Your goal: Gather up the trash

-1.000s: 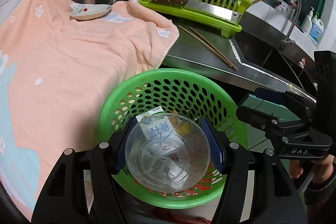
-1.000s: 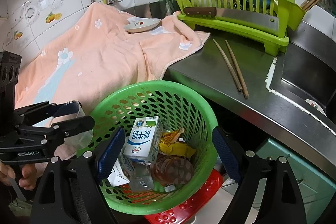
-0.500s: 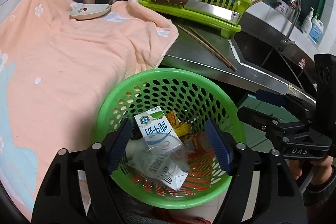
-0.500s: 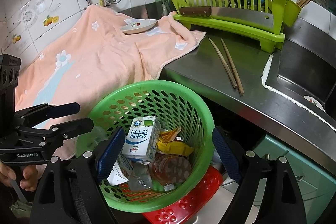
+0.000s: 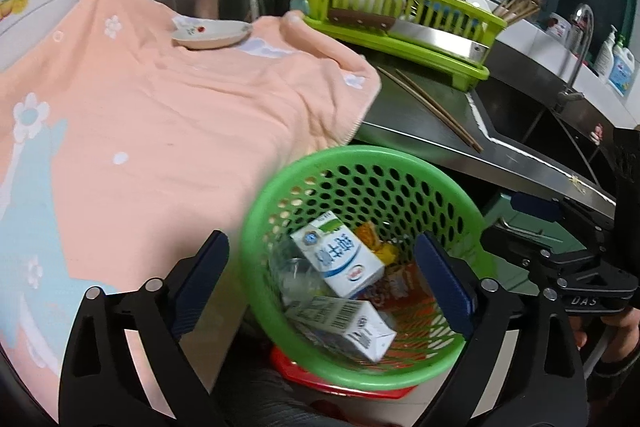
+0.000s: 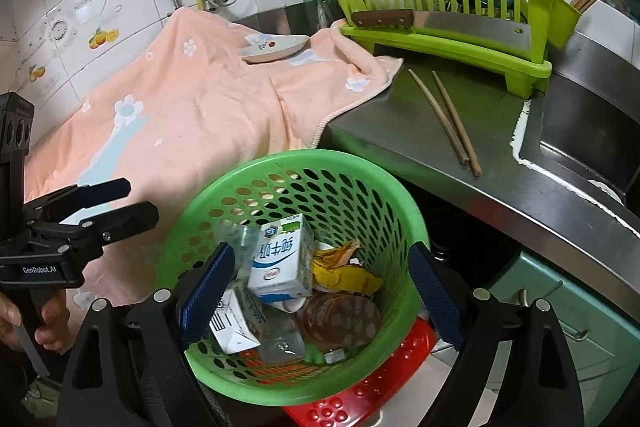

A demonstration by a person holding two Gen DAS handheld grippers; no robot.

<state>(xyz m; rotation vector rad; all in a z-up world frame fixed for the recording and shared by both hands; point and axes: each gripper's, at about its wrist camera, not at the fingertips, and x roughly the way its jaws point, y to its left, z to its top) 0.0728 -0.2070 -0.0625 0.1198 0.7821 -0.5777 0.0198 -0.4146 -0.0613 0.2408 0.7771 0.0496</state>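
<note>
A green perforated trash basket [image 5: 460,203] [image 6: 408,219] stands below the counter edge on a red stool [image 6: 372,387]. It holds milk cartons [image 5: 340,255] [image 6: 280,263], a clear plastic cup [image 5: 294,275] [image 6: 232,235], yellow wrappers [image 6: 344,271] and other trash. My left gripper [image 5: 324,287] is open and empty above the basket's left rim. My right gripper [image 6: 320,291] is open and empty over the basket. Each gripper shows in the other's view, the right one [image 5: 560,247] and the left one [image 6: 108,203].
A peach towel [image 5: 160,131] covers the counter, with a small white dish [image 5: 210,35] on it. Two chopsticks [image 6: 448,119] lie on the steel counter. A green dish rack [image 6: 448,11] holds a cleaver. A sink [image 6: 584,131] is at right.
My left gripper opened and dropped the clear plastic cup into the basket, then shifted left. The right gripper stayed open over the basket.
</note>
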